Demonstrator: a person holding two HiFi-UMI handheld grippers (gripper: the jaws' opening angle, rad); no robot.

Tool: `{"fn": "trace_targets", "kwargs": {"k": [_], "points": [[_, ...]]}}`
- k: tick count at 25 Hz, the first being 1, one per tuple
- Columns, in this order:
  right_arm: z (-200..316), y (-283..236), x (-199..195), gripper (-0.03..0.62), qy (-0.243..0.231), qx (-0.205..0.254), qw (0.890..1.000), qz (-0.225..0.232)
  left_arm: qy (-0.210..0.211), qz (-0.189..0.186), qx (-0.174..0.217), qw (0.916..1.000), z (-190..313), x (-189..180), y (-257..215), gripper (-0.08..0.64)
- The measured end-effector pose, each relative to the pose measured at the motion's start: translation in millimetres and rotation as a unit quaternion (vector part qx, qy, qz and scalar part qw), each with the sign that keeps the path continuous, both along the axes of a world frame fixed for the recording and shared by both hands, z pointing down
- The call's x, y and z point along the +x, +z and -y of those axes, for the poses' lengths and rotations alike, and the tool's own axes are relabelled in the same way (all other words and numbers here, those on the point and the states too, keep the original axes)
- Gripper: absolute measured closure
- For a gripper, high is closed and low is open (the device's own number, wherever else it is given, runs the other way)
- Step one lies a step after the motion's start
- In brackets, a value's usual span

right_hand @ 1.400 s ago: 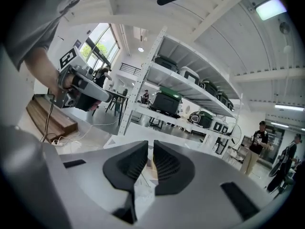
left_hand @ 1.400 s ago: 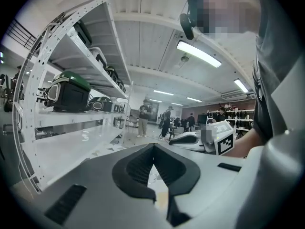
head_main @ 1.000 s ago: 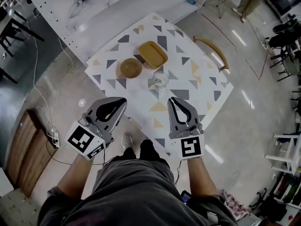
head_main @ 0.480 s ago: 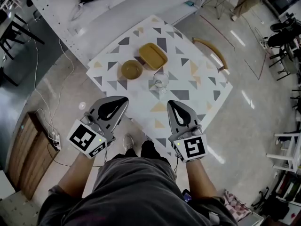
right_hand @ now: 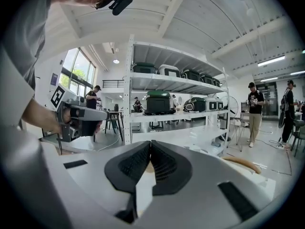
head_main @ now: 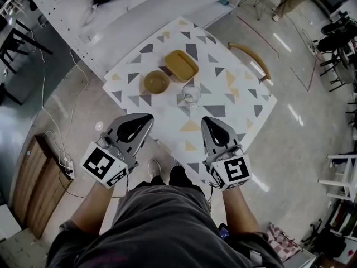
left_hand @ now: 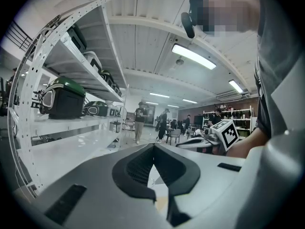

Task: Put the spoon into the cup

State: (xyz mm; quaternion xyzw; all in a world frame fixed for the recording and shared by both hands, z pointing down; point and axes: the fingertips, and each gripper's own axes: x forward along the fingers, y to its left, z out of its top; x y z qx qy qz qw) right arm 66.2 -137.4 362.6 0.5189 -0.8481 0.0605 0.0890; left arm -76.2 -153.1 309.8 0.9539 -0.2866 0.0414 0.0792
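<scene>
you're barely drifting the right gripper (head_main: 207,120) outward; it and the left gripper (head_main: 144,119) are staying closed, empty, well short of the cup (head_main: 191,94); can't make out the spoon.

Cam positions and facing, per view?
Head view: on the person's head, steeply down at table and cup; shows left claw, right claw, forearms.
Left gripper view: on left claw, level toward shelving; own shut jaws, torso.
Right gripper view: on right claw, toward shelving; own shut jaws, arm.
Gripper views share the shelving and each other's claw.
</scene>
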Motion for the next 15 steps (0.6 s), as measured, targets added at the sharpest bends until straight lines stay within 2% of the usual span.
{"fn": "trace_targets", "kwargs": {"k": [15], "points": [[2.8, 11.1, 6.1, 0.572, -0.005, -0.014, 1.0, -0.006, 0.002, 0.004, -0.001, 1.0, 2.2, 8.4, 2.9, 0.546]]}}
